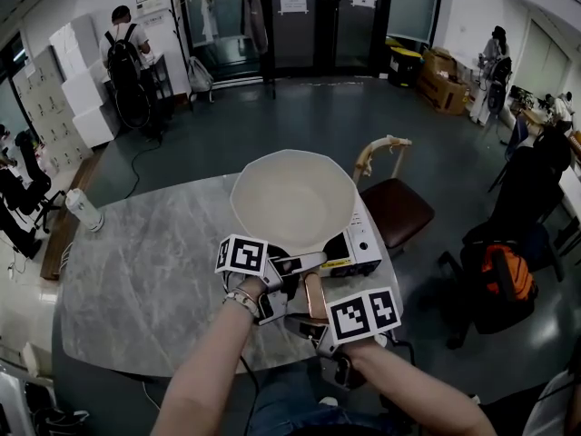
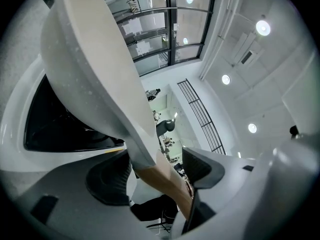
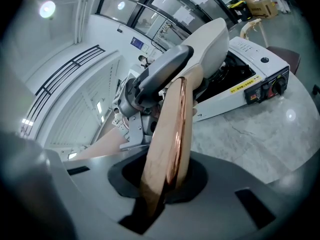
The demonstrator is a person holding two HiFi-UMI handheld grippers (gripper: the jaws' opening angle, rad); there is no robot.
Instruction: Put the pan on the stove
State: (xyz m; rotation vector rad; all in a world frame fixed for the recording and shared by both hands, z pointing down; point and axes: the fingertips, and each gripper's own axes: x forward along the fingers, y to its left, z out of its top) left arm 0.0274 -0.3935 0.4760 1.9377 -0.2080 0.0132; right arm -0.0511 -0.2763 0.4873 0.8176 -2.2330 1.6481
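Head view: showing whole pan [image 1: 292, 200] sitting over stove [image 1: 366, 243] at far-right edge of grey marble surface [image 1: 154, 262]; can't tell if it's resting fully.
Left gripper view: only one showing pan's pale outer wall leaning over black burner well.
Right gripper view: only one showing stove front w/ knobs, yellow strip, and copper sheen on handle [image 3: 172, 129].
Pan: looking wide, round, cream inside, rim slightly faceted; tan handle pointing twd person.
Left claw [image 2: 155, 176]: standing wide apart, handle running btw jaws, nearer one jaw, not squeezed.
Right claw [image 3: 165, 184]: clamping tight on handle's end, jaws nearly together.
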